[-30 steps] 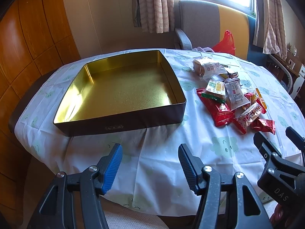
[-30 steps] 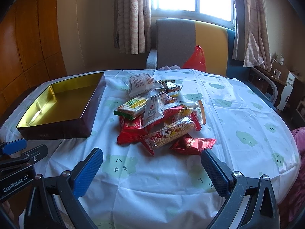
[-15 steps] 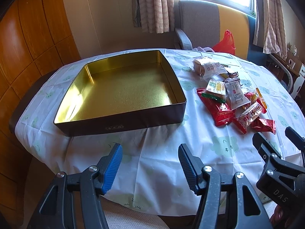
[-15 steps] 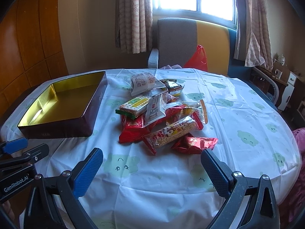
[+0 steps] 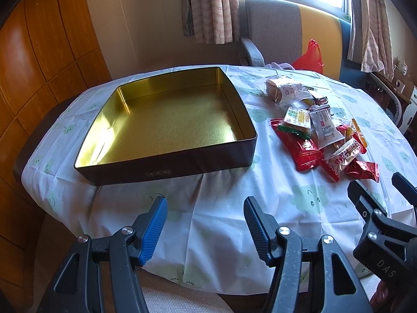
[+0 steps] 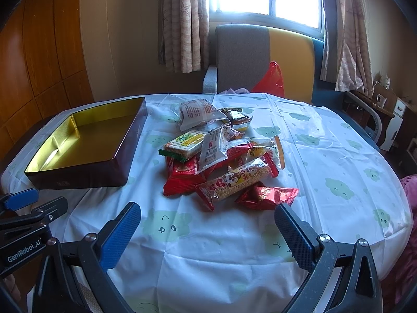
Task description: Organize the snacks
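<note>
An empty dark tin with a gold inside (image 5: 166, 161) (image 6: 86, 174) sits on the left of the table. A pile of wrapped snacks (image 5: 318, 130) (image 6: 221, 156) lies right of it: red packets, a cracker pack, a cereal bar (image 6: 234, 180) and a white pouch (image 6: 195, 112). My left gripper (image 5: 204, 225) is open and empty over the near table edge, in front of the tin. My right gripper (image 6: 207, 230) is open and empty, just short of the pile's near side; it also shows in the left wrist view (image 5: 378, 190).
A white cloth with green cloud faces covers the round table (image 6: 325, 161). An armchair with a red plastic bag (image 6: 271, 78) stands behind the table under the window. Wood panelling is on the left, small furniture on the right.
The right gripper has crept slightly forward toward the snack pile. The left gripper, the tin and the snacks have not moved.
</note>
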`<state>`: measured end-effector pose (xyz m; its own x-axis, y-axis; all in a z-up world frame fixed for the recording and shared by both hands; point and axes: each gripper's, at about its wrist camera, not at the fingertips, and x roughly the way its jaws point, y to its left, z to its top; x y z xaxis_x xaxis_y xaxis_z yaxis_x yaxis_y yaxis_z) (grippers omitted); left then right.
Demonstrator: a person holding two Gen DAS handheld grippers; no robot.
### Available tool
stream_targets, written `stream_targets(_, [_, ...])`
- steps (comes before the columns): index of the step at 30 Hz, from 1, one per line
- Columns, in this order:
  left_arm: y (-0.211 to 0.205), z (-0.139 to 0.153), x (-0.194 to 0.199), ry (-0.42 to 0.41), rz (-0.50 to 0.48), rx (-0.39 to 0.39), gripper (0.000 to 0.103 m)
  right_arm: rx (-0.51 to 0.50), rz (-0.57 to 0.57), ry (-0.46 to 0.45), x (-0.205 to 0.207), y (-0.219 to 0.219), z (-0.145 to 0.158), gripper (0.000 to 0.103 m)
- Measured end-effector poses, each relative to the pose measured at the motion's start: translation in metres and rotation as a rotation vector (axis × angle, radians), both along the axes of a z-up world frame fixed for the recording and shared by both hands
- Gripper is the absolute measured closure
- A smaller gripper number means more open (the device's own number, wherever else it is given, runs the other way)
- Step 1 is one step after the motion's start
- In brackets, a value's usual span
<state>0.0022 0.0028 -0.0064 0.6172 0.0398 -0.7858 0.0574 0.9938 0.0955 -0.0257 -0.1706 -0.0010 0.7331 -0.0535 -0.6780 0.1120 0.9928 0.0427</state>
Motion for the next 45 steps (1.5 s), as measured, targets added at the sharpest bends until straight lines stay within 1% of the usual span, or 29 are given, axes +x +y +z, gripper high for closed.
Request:
stream_targets(19, [0.000, -0.003, 0.000, 0.012, -0.001, -0.001, 0.041, 0.008, 0.005, -0.007, 0.000, 0.001, 0.001, 0.000])
stream_targets(27, [0.006, -0.009, 0.004, 0.059, 0.003, -0.044, 0.041, 0.021, 0.027, -0.013, 0.001, -0.003, 0.001, 0.000])
stream_targets(32, [0.010, -0.013, 0.007, 0.096, -0.014, -0.106, 0.041, -0.002, 0.066, -0.031, 0.005, -0.005, 0.003, 0.000])
stream_targets(34, [0.012, -0.014, 0.008, 0.116, -0.033, -0.161, 0.041, -0.014, 0.085, -0.037, 0.007, -0.008, 0.004, 0.000])
stream_targets(36, [0.015, -0.016, 0.008, 0.135, -0.058, -0.235, 0.041, -0.002, 0.103, -0.042, 0.010, -0.017, 0.004, 0.000])
stream_targets(38, [0.019, -0.018, 0.009, 0.154, -0.089, -0.342, 0.041, 0.001, 0.103, -0.047, 0.012, -0.028, 0.002, 0.000])
stream_targets(40, [0.020, -0.020, 0.010, 0.180, -0.102, -0.410, 0.041, -0.019, 0.084, -0.031, 0.014, -0.041, -0.001, 0.000])
stream_targets(41, [0.019, -0.022, 0.010, 0.192, -0.104, -0.420, 0.041, -0.031, 0.078, -0.025, 0.014, -0.047, -0.002, 0.000])
stream_targets(43, [0.014, -0.023, 0.009, 0.210, -0.110, -0.394, 0.041, -0.059, 0.067, -0.017, 0.014, -0.059, -0.004, 0.000])
stream_targets(45, [0.008, -0.025, 0.009, 0.223, -0.134, -0.386, 0.041, -0.087, 0.055, -0.009, 0.014, -0.069, -0.007, 0.000])
